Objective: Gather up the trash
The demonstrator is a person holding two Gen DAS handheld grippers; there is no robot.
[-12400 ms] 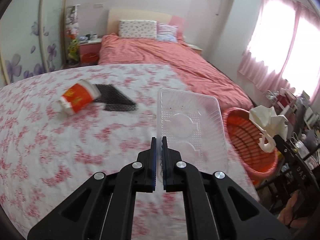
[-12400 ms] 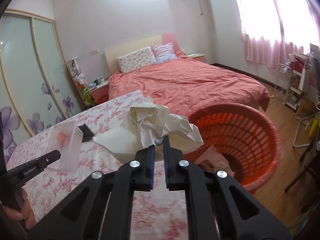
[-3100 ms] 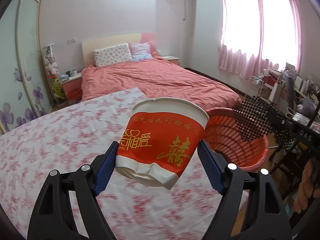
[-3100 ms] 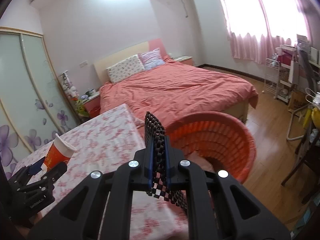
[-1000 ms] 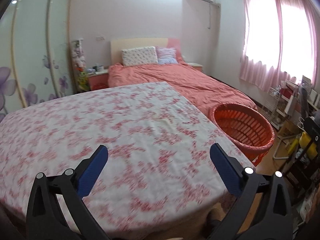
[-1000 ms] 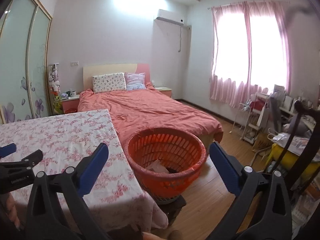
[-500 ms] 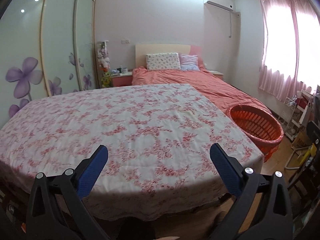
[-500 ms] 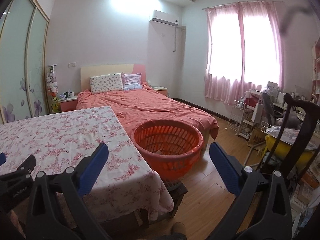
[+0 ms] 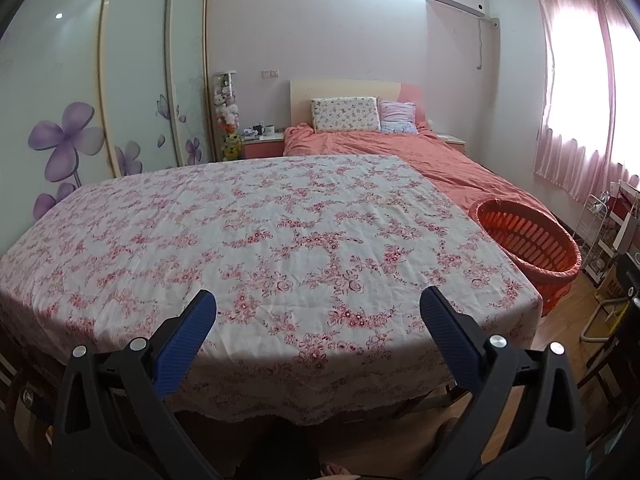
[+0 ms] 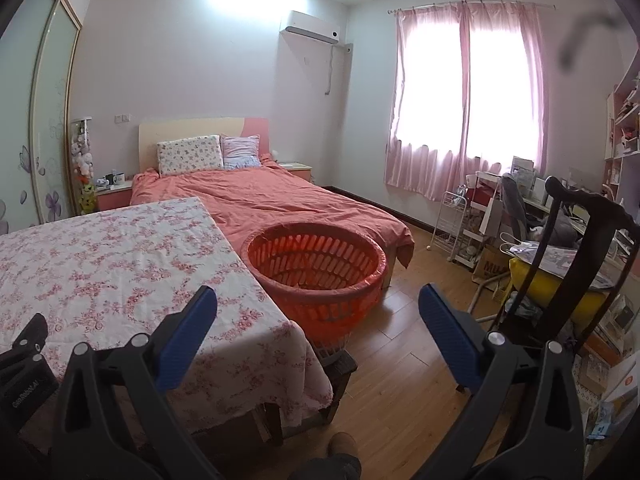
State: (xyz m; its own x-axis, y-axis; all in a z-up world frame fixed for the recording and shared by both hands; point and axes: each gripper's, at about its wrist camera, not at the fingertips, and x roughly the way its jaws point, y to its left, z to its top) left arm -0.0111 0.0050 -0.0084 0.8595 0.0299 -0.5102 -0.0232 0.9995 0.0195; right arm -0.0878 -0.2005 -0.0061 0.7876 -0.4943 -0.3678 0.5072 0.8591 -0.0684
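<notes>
The table with the pink-flowered cloth [image 9: 256,232] [image 10: 100,264] carries no loose items. An orange slatted basket [image 9: 528,240] [image 10: 316,276] stands on a low stool at the table's right end; its contents are hidden from here. My left gripper [image 9: 318,312] hangs open in front of the table's near edge, nothing between its blue pads. My right gripper [image 10: 318,308] is open too, held back from the basket and to its right over the wooden floor. The left gripper's black body [image 10: 24,364] shows at the lower left of the right wrist view.
A bed with a coral cover [image 9: 420,156] [image 10: 280,200] lies beyond the table. A dark wooden chair [image 10: 576,264] and cluttered white racks [image 10: 480,224] stand at the right. Glass wardrobe doors with purple flowers [image 9: 80,120] line the left wall. Wooden floor [image 10: 404,344] lies right of the table.
Both grippers have pulled back from the table and the basket over the last second. Earlier the left let go of the red paper cup and the right of the black mesh piece.
</notes>
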